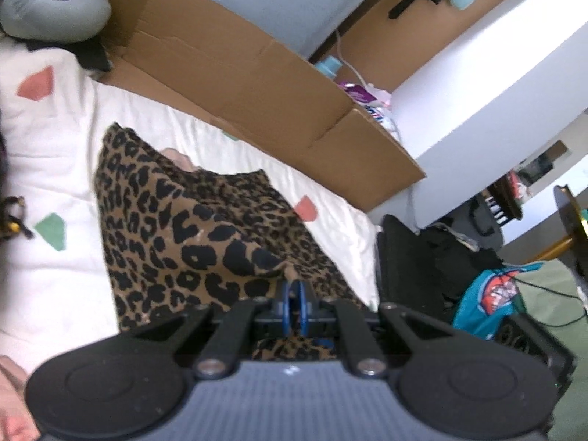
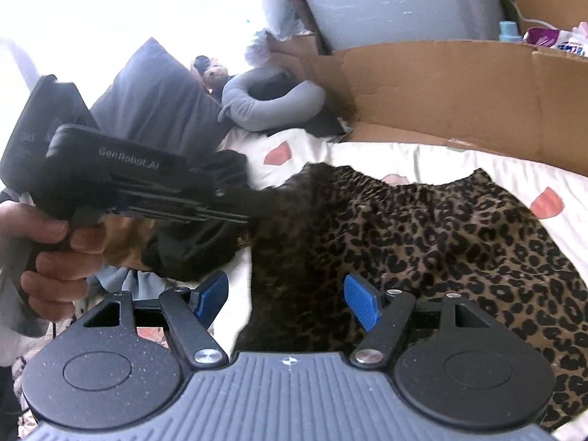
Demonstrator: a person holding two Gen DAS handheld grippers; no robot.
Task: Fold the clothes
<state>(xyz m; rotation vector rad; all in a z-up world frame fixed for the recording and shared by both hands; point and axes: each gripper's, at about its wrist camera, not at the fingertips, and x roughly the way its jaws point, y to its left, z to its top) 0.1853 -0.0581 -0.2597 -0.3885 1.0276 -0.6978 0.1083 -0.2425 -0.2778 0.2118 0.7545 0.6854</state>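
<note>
A white bedsheet (image 1: 55,139) with coloured patches covered the bed, a cardboard box (image 1: 235,58) along its far side and a grey neck pillow (image 2: 272,103) near the head. The leopard-print garment (image 2: 422,228) lay across the sheet. The left gripper (image 1: 294,290) had its jaws pinching a raised fold of it. The right gripper (image 2: 286,301) hovered over its edge, jaws spread.
</note>
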